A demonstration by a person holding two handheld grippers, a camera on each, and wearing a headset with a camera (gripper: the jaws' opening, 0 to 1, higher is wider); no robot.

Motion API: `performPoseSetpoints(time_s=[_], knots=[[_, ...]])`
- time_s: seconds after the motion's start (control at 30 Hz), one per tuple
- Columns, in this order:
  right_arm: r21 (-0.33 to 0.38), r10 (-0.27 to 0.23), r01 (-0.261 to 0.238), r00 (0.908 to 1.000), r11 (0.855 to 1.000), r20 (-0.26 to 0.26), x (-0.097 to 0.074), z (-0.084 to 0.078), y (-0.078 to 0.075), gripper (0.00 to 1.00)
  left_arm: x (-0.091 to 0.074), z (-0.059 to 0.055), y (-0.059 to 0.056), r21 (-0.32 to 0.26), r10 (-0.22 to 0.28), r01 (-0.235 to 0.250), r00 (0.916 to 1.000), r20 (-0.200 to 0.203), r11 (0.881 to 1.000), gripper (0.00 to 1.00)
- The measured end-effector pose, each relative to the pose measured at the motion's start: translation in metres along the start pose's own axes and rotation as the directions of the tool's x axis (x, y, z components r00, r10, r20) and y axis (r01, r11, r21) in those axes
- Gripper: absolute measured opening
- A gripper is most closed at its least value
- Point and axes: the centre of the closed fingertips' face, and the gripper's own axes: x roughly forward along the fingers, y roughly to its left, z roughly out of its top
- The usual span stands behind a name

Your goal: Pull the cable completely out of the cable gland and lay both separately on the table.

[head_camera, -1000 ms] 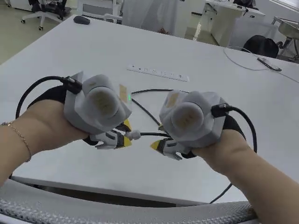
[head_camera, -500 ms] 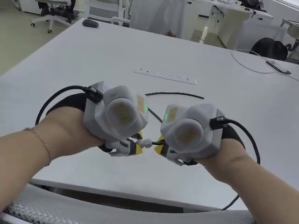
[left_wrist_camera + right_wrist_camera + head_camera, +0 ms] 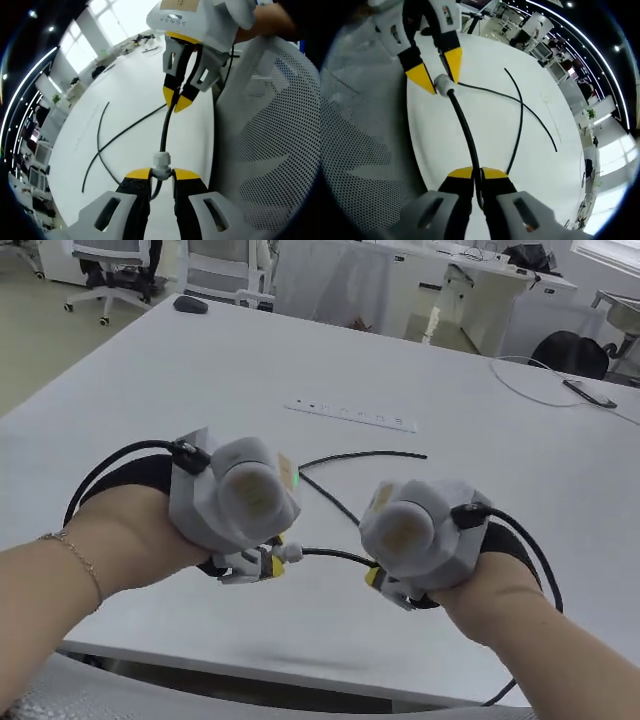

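Two grippers stand farther apart than half a second ago, when their tips almost met in the head view; a bare length of black cable (image 3: 335, 556) now spans the gap between them, much as it did a second ago. The left gripper (image 3: 161, 174) has its yellow-tipped jaws closed on the white cable gland (image 3: 161, 164), which sits right between the tips, held just above the near edge of the table (image 3: 200, 370). The right gripper (image 3: 476, 173) is clamped on the cable itself, jaws pressed together with the black line running out from between them straight to the gland. The cable has not come out of the gland: in the right gripper view it carries on past the gland and out across the table, where it loops and crosses over itself, and in the head view its free end lies near a long white strip (image 3: 350, 416) farther back. In the head view the grey bodies of both grippers cover most of their jaws, so only slivers of yellow and the gland's white tip peep out below them. The stretch of cable just behind the gland drops between the left jaws and is lost to sight there, and how much cable remains behind the right gripper's grip cannot be made out. A mesh chair back (image 3: 260, 125) is cut off by the edge of both gripper views.
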Motion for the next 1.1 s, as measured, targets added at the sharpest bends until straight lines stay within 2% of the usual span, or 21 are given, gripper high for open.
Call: performPoseSetpoints(time_s=[0.13,0.17,0.2,0.23,0.27,0.3,0.37,0.4,0.43,0.53,0.57,0.67,0.7,0.77,0.87,0.93,0.97,1.0,1.03,1.07,1.1], knots=[[-0.001,-0.041,0.041,0.9942,0.999,-0.100,0.001,-0.023,-0.010,0.04,0.000,-0.004,0.004,-0.010,0.012,-0.012,0.9998,-0.019,1.000,0.16],[-0.047,-0.065,0.058,0.9864,0.997,-0.151,0.001,-0.031,-0.014,0.04,0.000,-0.005,0.004,-0.011,0.015,-0.015,0.9996,-0.024,1.000,0.16],[-0.057,-0.064,0.055,0.9829,0.997,-0.173,0.001,-0.033,-0.012,0.04,0.000,-0.005,0.004,-0.010,0.014,-0.014,0.9996,-0.024,1.000,0.16],[-0.037,-0.050,0.044,0.9853,0.998,-0.163,0.002,-0.030,-0.009,0.05,0.001,-0.005,0.002,-0.006,0.012,-0.013,0.9996,-0.027,1.000,0.16],[-0.027,-0.040,0.037,0.9897,0.999,-0.137,0.002,-0.025,-0.006,0.07,0.001,-0.006,0.001,0.007,0.017,-0.017,0.9992,-0.036,1.000,0.16],[-0.031,-0.010,0.009,0.9994,0.999,-0.032,0.004,-0.005,0.000,0.15,0.002,-0.007,-0.001,0.027,0.015,-0.014,0.9992,-0.038,1.000,0.17],[-0.049,0.037,-0.033,0.9959,0.998,0.082,0.002,0.020,0.011,0.25,0.003,-0.003,-0.004,0.064,0.007,-0.005,0.9996,-0.026,0.998,0.17],[-0.038,0.062,-0.058,0.9885,0.998,0.138,-0.001,0.032,0.018,0.28,0.003,-0.002,-0.005,0.064,0.006,-0.004,0.9996,-0.027,0.998,0.17],[-0.077,0.080,-0.067,0.9785,0.995,0.190,-0.004,0.045,0.023,0.27,0.004,0.000,-0.007,0.076,0.000,0.001,0.9997,-0.024,0.997,0.17],[-0.135,0.128,-0.094,0.9541,0.986,0.271,-0.011,0.066,0.036,0.21,0.006,0.004,-0.013,0.139,-0.006,0.009,0.9998,-0.021,0.990,0.17],[-0.159,0.155,-0.111,0.9412,0.981,0.300,-0.014,0.072,0.042,0.19,0.006,0.006,-0.014,0.160,-0.005,0.008,0.9998,-0.019,0.987,0.17],[-0.203,0.185,-0.125,0.9333,0.971,0.308,-0.015,0.074,0.050,0.13,0.007,0.010,-0.021,0.181,-0.026,0.027,0.9996,-0.007,0.983,0.17],[-0.205,0.190,-0.133,0.9393,0.970,0.286,-0.013,0.070,0.051,0.07,0.008,0.011,-0.021,0.185,-0.028,0.029,0.9996,-0.006,0.982,0.17],[-0.215,0.180,-0.127,0.9514,0.968,0.250,-0.010,0.062,0.050,0.04,0.008,0.011,-0.021,0.191,-0.027,0.027,0.9996,-0.005,0.981,0.17],[-0.181,0.175,-0.131,0.9521,0.975,0.251,-0.009,0.061,0.046,0.03,0.007,0.013,-0.020,0.179,-0.026,0.025,0.9996,0.004,0.983,0.17],[-0.162,0.156,-0.117,0.9562,0.980,0.248,-0.009,0.059,0.041,0.03,0.005,0.017,-0.016,0.172,-0.012,0.006,0.9994,0.032,0.985,0.17],[-0.154,0.150,-0.115,0.9580,0.981,0.244,-0.008,0.058,0.039,0.03,0.004,0.021,-0.014,0.134,-0.013,0.005,0.9982,0.058,0.991,0.17],[-0.143,0.142,-0.115,0.9701,0.983,0.197,-0.007,0.049,0.037,0.03,0.003,0.018,-0.010,0.118,0.006,-0.011,0.9992,0.040,0.993,0.16],[-0.144,0.118,-0.094,0.9780,0.985,0.172,-0.004,0.042,0.033,0.03,0.002,0.014,-0.003,0.137,0.022,-0.025,0.9994,0.028,0.990,0.16],[-0.147,0.108,-0.091,0.9877,0.985,0.113,-0.001,0.029,0.029,0.03,0.001,0.008,-0.001,0.114,0.023,-0.024,0.9997,0.005,0.993,0.09],[-0.146,0.100,-0.089,0.9921,0.985,0.075,0.001,0.019,0.026,0.03,-0.003,-0.004,0.000,0.083,0.023,-0.019,0.9983,-0.054,0.996,0.02]])
